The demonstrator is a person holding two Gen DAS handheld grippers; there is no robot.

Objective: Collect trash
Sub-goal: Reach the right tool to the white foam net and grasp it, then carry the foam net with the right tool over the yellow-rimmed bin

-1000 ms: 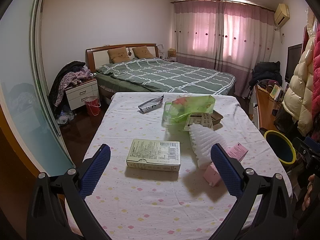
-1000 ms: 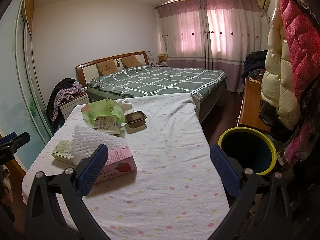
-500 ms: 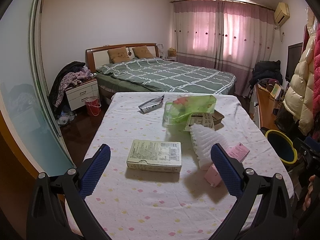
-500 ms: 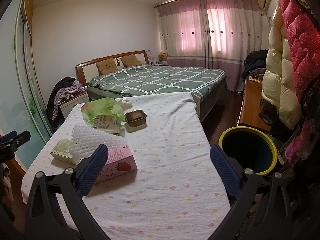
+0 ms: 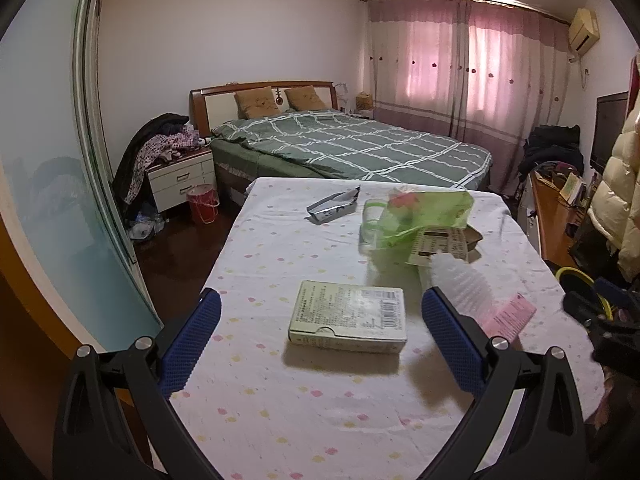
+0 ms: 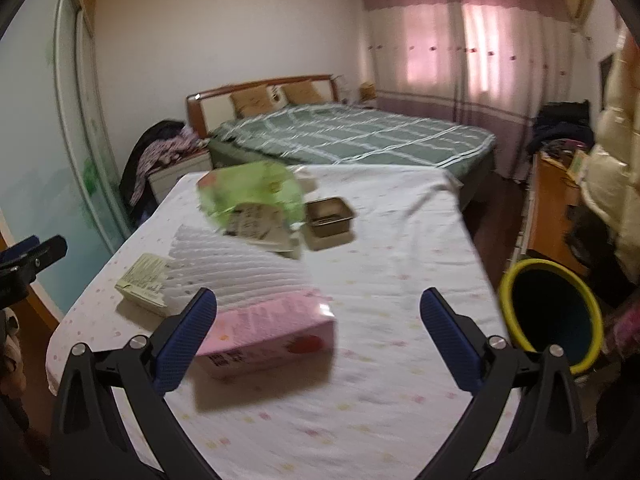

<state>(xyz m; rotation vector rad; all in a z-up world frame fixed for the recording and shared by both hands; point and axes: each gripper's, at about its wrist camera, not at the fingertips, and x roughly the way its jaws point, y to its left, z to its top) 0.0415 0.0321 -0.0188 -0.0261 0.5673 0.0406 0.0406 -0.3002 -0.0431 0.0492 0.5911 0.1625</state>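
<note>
The bench (image 5: 280, 420) carries the trash; a yellow-rimmed bin (image 6: 552, 312) stands on the floor at its right (whole only in the right view). The pale carton (image 5: 348, 316) lies flat, long axis left-right, between the left gripper (image 5: 320, 344)'s spread, empty fingers. The pink carton (image 6: 264, 332) lies near the released right gripper (image 6: 318, 340).

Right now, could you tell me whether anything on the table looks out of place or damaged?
Nothing looks spilled or broken. The table is just littered: a torn-open foil wrapper, a crumpled green bag, a flat box, white foam netting and a pink carton.
</note>
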